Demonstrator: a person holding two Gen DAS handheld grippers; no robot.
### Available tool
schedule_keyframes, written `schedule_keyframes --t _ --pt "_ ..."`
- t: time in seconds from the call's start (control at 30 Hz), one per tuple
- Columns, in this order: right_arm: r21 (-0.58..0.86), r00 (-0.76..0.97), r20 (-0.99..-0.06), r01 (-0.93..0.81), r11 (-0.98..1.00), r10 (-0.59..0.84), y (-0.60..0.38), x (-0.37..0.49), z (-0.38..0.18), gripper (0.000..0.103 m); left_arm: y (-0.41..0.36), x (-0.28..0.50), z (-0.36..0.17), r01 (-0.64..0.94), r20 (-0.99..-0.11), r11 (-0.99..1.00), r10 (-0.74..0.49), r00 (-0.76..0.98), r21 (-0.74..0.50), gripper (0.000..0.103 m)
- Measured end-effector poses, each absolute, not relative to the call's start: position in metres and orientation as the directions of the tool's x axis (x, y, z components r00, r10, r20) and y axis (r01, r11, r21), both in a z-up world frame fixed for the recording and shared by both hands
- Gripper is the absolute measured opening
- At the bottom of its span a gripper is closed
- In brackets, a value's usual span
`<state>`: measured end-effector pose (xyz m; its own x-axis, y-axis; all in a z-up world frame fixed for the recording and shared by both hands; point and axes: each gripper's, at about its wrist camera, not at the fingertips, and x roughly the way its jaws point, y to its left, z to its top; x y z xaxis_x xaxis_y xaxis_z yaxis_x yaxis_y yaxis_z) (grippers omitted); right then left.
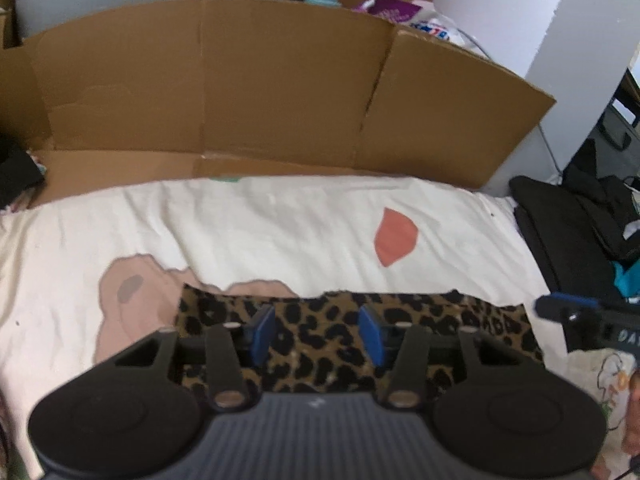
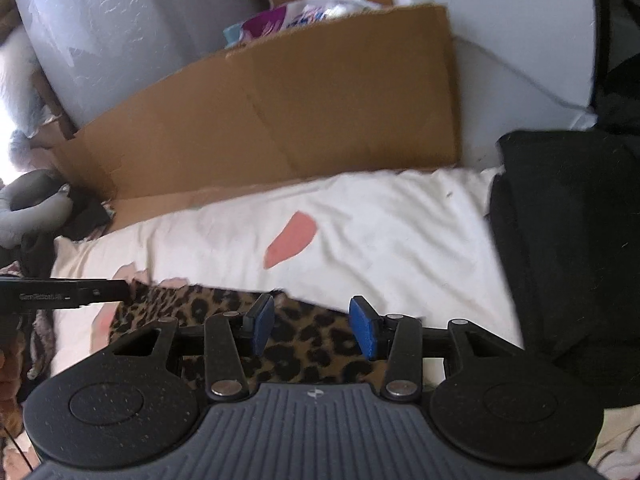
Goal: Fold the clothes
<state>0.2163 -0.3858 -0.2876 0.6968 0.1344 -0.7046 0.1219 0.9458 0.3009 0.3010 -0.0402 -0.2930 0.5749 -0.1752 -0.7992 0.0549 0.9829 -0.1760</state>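
A leopard-print garment (image 1: 360, 332) lay flat on a cream bedsheet (image 1: 280, 220), in the lower middle of the left wrist view, its far edge running roughly straight across the frame. The left claw (image 1: 316, 334) hung over it with its blue pads (image 1: 262, 332) parted and nothing pinched between them; the spotted cloth showed plainly through the gap. In the right wrist view the same garment (image 2: 304, 344) sat at the lower centre and lower left, and the right claw (image 2: 312, 330) stood above its right portion, jaws likewise apart and gripping nothing. Whether either claw's fingertips brushed the fabric could not be told. Each claw appeared in the other's picture: the right claw's dark body came in at the right edge of the left view (image 1: 580, 316), and the left claw's reached in from the left edge of the right view (image 2: 64, 294). A salmon-coloured patch (image 1: 394, 236) was printed on the sheet beyond the garment, and a pinkish-brown printed shape (image 1: 132, 300) lay to the left. A flattened cardboard box (image 1: 260, 88) stood upright along the far side of the bed. Dark clothing (image 2: 568, 240) was piled at the right side of the right view.
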Motion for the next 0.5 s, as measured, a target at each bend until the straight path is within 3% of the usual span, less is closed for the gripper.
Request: schedule_keyframes --t 0.2,0.4,0.5 --pt "0.293 0.650 -0.736 0.057 0.954 0.187 -0.360 0.229 -0.308 0.047 -0.057 0.308 -0.310 0.126 -0.788 0.967 -0.254 0.561 -0.222 0.039" --pt "0.267 0.614 -0.768 0.046 0.963 0.184 -0.345 0.250 -0.328 0.025 -0.078 0.316 -0.318 0.188 -0.787 0.961 -0.275 0.553 -0.204 0.034" --pt "0.252 0.620 -0.765 0.039 0.967 0.175 -0.342 0.255 -0.329 0.025 -0.083 0.320 -0.322 0.192 -0.791 0.958 -0.286 0.541 -0.215 0.028"
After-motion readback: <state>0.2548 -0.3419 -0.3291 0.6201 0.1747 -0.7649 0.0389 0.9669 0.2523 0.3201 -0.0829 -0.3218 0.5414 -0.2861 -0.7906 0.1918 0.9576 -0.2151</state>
